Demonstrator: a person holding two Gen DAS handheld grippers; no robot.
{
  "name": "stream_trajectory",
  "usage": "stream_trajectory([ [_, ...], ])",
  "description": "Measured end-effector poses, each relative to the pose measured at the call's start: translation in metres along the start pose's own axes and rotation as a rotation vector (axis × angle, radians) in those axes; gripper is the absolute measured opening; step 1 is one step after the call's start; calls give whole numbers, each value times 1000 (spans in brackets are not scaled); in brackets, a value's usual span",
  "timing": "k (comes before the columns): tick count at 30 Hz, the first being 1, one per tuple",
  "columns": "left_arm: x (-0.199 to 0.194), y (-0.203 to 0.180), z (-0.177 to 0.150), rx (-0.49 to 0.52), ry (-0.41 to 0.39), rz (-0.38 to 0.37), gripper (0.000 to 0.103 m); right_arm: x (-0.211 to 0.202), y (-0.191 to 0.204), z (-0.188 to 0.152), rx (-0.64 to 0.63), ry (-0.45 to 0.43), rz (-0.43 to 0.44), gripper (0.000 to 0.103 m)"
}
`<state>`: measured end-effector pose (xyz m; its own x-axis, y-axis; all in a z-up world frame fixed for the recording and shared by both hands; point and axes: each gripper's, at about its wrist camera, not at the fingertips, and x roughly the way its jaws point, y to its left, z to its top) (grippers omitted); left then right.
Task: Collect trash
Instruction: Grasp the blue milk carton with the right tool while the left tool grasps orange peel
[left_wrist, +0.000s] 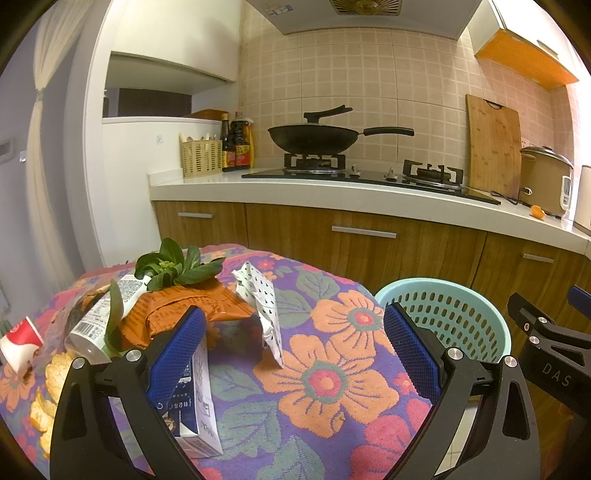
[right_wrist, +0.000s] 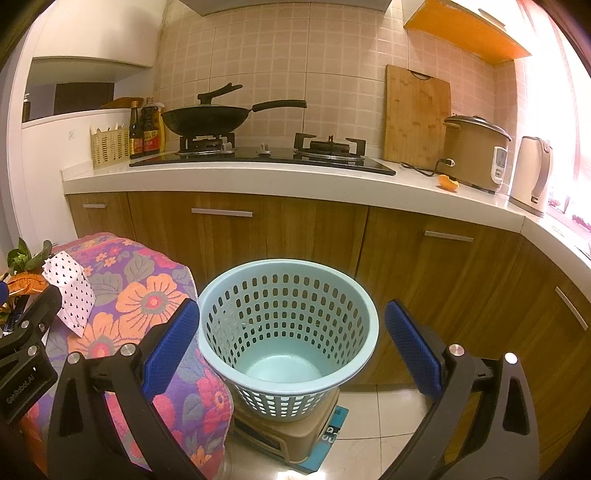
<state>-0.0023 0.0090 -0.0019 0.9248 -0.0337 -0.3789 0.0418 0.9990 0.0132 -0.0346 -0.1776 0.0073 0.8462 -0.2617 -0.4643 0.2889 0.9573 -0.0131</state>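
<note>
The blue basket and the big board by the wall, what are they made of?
The basket looks like smooth moulded plastic: even pale blue, rows of punched slots. The board looks like bamboo or wood, matt, with visible tan strips and grain.

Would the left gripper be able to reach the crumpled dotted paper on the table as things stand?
Probably yes: the left gripper is open, and the crumpled dotted paper lies just ahead between its fingers on the flowered cloth, with nothing between them.
</note>
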Motion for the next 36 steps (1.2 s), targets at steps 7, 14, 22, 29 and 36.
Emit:
stream_trajectory([
  [7,0,-2,1,0,-4,6,94,0,-1,1,-2,1,3,95],
  [14,-3,-4,3,-8,-14,2,94,-2,2,-1,-12,0,8,95],
  [22,-25,11,5,-53,-37,8,94,-2,5,-1,-1,1,29,95],
  [29,-66,52,5,-103,-70,92,94,-12,36,1,-37,-13,135,95],
  [36,-98,131,-22,-198,-12,313,94,-32,98,-18,-152,20,393,87],
])
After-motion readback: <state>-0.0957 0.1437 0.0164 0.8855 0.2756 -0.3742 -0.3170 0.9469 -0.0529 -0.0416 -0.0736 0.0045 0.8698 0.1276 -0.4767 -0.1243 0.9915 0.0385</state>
